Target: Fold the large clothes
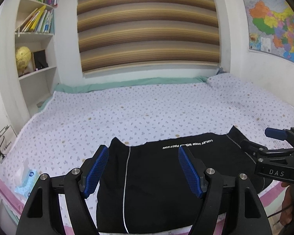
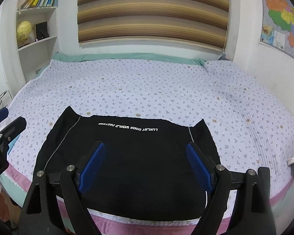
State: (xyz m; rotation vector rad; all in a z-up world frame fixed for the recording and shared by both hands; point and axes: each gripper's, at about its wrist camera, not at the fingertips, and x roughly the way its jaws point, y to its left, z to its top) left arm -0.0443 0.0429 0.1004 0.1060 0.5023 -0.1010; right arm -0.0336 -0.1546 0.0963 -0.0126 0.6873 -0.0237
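Garment: black garment [image 2: 127, 156] with white lettering and thin white side piping; we see it spread flat on the bed [image 2: 147, 82], at the bed's near edge, its near hem at or just past that edge.
Lettering: it reads upside down from where we stand, so we judge the printed end lies toward the bed's far side.
Left gripper: our left gripper [image 1: 143, 168] hovers above the garment's left part; its blue fingers [image 1: 97, 173] are spread wide and hold nothing.
Right gripper: our right gripper [image 2: 145, 164] hangs over the garment's middle, its fingers [image 2: 199, 166] likewise parted and empty.
Contact: whether either pair touches the cloth we cannot tell; both seem slightly above it.
Why so held: we judge both pairs are released and side by side over the garment so that each can take one side of it for a symmetrical fold.
Why so placed: the garment lies smooth and near the bed's front, probably to keep it within our reach.
Progress: the piece looks flattened, perhaps already folded once; we cannot tell how many layers there are.
Risk: pinching only the top layer would drag the cloth askew.
Nearby: a light blue packet [image 1: 25, 180] rests left of the garment, apart from it.
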